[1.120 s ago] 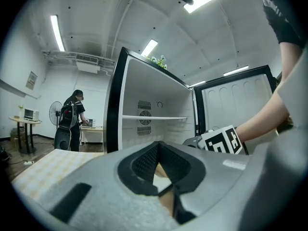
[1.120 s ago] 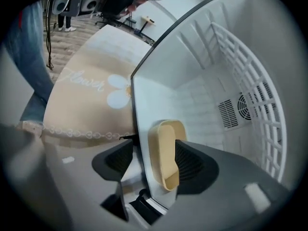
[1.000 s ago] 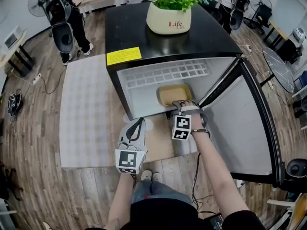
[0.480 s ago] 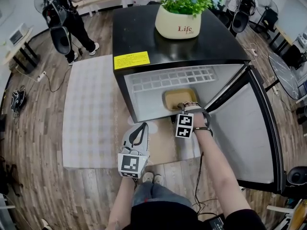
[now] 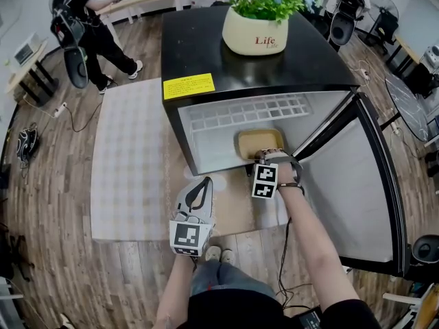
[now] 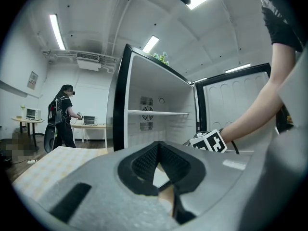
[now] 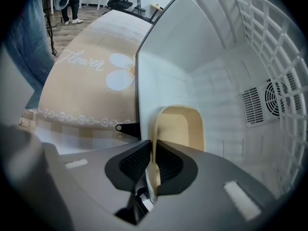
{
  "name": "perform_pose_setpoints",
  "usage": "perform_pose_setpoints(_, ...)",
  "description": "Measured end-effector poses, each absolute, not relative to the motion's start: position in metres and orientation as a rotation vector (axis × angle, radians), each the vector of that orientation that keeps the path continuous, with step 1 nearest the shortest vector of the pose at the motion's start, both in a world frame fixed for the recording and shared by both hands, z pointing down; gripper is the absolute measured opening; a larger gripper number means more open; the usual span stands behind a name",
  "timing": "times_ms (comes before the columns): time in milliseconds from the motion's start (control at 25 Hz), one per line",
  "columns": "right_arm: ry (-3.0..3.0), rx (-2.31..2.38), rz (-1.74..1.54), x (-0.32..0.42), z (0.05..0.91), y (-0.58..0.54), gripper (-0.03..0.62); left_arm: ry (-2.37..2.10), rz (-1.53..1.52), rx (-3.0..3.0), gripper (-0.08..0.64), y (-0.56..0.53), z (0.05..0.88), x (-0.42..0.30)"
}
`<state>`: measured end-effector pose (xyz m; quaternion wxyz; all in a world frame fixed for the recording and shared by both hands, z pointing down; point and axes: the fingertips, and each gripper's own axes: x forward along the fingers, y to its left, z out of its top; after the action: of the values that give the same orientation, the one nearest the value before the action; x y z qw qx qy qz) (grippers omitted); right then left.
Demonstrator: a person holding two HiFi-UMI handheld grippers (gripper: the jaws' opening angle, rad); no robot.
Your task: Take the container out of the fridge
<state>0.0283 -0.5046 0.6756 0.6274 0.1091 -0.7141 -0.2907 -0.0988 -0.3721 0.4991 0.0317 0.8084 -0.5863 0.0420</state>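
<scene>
A shallow cream container (image 5: pixel 259 142) lies on the floor of the open black fridge (image 5: pixel 206 64), near its front edge. My right gripper (image 5: pixel 264 155) reaches into the fridge at the container's near rim. In the right gripper view the jaws are closing and the pads press on the thin rim of the container (image 7: pixel 180 126), one on each side, with my right gripper (image 7: pixel 154 158) low over the fridge floor. My left gripper (image 5: pixel 199 189) hangs outside the fridge to the left, shut and holding nothing; my left gripper (image 6: pixel 159 153) points toward the fridge opening.
The fridge door (image 5: pixel 350 184) stands swung open on the right. A white plant pot (image 5: pixel 257 36) sits on the fridge top. A patterned mat (image 5: pixel 130 156) covers the floor to the left. A person (image 5: pixel 79 26) stands at the far left. A wire shelf (image 6: pixel 156 112) spans the fridge.
My right gripper's jaws have come together on the container's near rim. The view has shifted slightly and the person at the far left has walked a little further left.
</scene>
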Motion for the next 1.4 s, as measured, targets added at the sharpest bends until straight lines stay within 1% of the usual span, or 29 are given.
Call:
perform_pose_setpoints(160, -1.653, 0.259, -0.647, 0.028, 0.675, -0.497, 0.025, -1.802, 0.123, 2.493, 0.005, -0.37, 0.497, -0.101)
perform_pose_setpoints(440, -1.762, 0.347, -0.611, 0.021, 0.653, -0.478, 0.021, -1.791, 0.098, 2.514, 0.005, -0.363, 0.492, -0.098)
perform_pose_setpoints(680, -1.933, 0.516, -0.502, 0.021, 0.625, -0.455, 0.021, -1.778, 0.074, 2.538, 0.005, -0.357, 0.484, -0.091)
perform_pose_setpoints(1000, -2.232, 0.766, -0.415, 0.009, 0.557, -0.419, 0.02, -1.794, 0.066, 2.553, 0.005, -0.343, 0.475, -0.091)
perform_pose_setpoints(1240, -2.52, 0.986, -0.316, 0.017, 0.493, -0.392, 0.02, -1.847, 0.043, 2.549, 0.005, -0.334, 0.461, -0.101)
perform_pose_setpoints(1400, -2.665, 1.081, -0.332, 0.025, 0.456, -0.371, 0.02, -1.867, 0.033, 2.558, 0.005, -0.329, 0.451, -0.102)
